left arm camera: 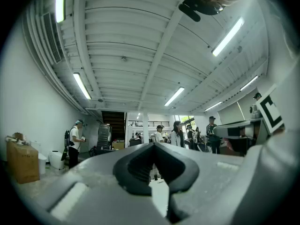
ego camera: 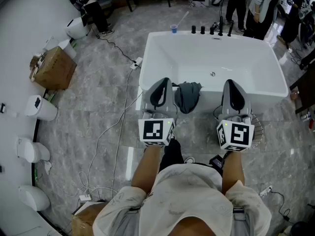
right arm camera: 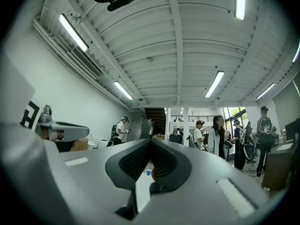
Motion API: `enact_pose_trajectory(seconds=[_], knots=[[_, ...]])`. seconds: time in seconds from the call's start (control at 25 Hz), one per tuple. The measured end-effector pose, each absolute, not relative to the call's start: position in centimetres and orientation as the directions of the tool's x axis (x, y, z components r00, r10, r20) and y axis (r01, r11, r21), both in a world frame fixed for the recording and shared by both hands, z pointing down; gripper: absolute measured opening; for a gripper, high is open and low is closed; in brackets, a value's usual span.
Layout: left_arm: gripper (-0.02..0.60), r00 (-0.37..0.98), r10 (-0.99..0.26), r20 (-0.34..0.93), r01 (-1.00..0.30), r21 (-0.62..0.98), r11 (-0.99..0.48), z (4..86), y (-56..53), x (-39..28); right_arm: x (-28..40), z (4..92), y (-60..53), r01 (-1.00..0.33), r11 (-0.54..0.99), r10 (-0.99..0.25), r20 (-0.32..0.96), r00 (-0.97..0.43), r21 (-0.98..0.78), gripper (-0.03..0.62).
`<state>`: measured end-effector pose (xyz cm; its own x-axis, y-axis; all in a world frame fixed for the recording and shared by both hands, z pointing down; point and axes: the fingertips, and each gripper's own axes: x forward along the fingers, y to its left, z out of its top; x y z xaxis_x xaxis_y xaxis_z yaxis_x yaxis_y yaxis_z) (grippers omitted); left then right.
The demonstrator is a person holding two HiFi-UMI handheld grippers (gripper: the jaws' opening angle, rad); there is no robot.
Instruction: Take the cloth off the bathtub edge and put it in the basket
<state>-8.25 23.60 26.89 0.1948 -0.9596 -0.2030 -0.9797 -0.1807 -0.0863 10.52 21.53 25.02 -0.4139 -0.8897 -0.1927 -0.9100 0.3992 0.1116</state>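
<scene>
In the head view the grey cloth (ego camera: 188, 96) hung over the bathtub's (ego camera: 147, 68) near edge between the left gripper (ego camera: 162, 86) and right gripper (ego camera: 232, 86), with the wire basket (ego camera: 258, 131) by the right one, and each gripper view showed its jaws pressed together, empty.

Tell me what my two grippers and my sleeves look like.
Both the left gripper and right gripper have grey shells with black ribbed pads. Each carries a white cube with black square markers. The person wears a pale short-sleeved shirt.
</scene>
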Motion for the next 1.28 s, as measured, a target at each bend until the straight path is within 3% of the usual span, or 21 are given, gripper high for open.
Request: enact_pose_trajectory(seconds=[1.28], knots=[[-0.001, 0.212, -0.963, -0.167, -0.976, -0.074, -0.203, 28.5, 18.9, -7.1, 9.6, 27.4, 16.9, -0.895, 0.439, -0.882, -0.152, -0.446, 0.077, 0.002]])
